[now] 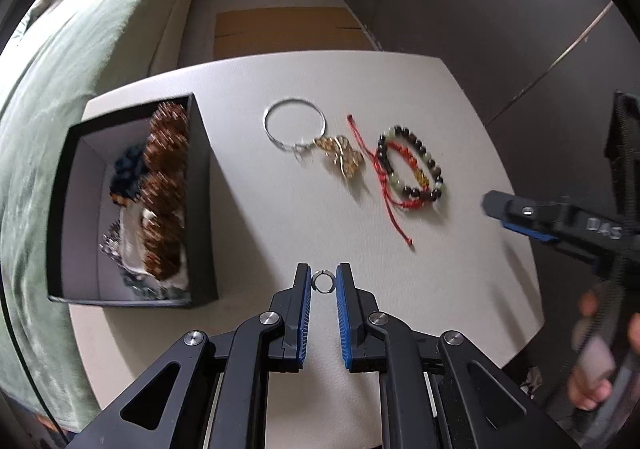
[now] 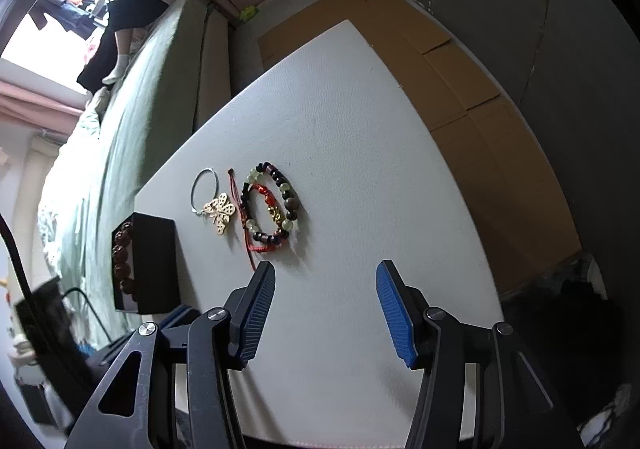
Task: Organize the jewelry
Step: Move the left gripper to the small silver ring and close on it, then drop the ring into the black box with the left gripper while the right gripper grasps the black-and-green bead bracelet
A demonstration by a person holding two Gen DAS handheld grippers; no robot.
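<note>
The left gripper (image 1: 323, 283) pinches a small silver ring (image 1: 323, 282) between narrow jaws above the white table (image 1: 400, 309), and should carry it level to the black box (image 1: 132, 209); the right gripper (image 2: 326, 277) waits wide open.

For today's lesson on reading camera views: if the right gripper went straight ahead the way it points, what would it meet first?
Probably the beaded bracelet, with the red cord bracelet lying inside it. The open right gripper faces bare table before that, though depth is uncertain.
</note>
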